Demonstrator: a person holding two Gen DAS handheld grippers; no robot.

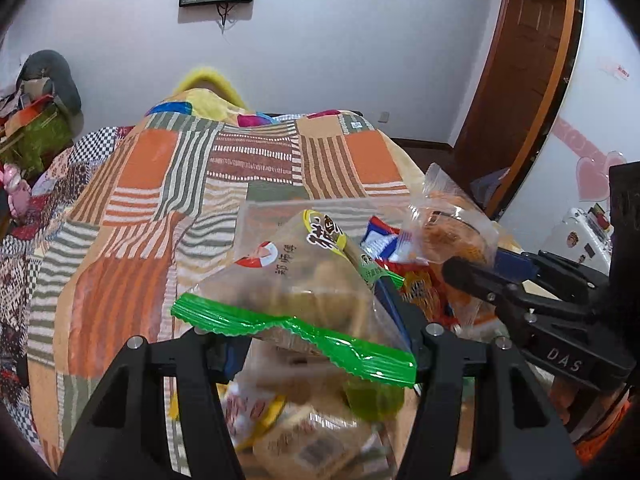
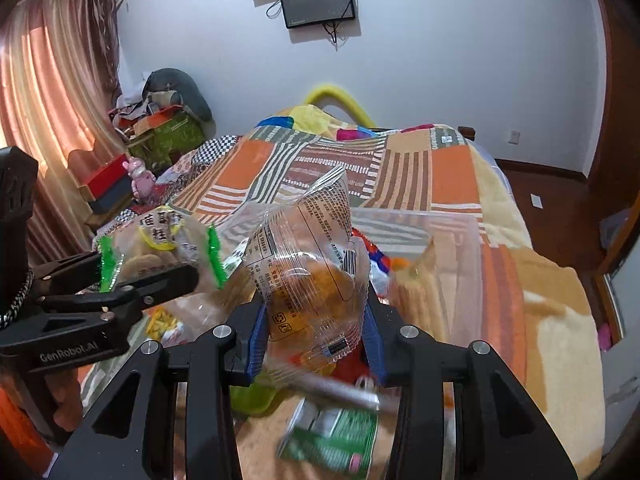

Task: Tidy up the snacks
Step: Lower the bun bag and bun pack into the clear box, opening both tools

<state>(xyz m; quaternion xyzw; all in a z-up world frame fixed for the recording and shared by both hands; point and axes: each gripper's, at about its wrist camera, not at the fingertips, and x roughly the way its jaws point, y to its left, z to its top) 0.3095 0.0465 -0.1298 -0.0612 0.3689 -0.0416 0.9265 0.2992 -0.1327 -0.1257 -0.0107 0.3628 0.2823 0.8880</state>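
My left gripper point(image 1: 316, 336) is shut on a clear cookie bag with green sealed edges point(image 1: 296, 280), held above the bed; it shows from the side in the right wrist view point(image 2: 160, 248). My right gripper point(image 2: 316, 320) is shut on a clear packet with an orange pastry inside point(image 2: 312, 264), also seen at the right of the left wrist view point(image 1: 452, 224). Both packets hang over a clear plastic bin point(image 2: 452, 236) that holds several other snack packets point(image 1: 400, 248).
A patchwork orange-striped blanket point(image 1: 168, 208) covers the bed. More snack packs lie below the grippers point(image 2: 336, 436). Boxes and clutter stand at the left by the curtain point(image 2: 120, 180). A wooden door point(image 1: 528, 60) is at the right.
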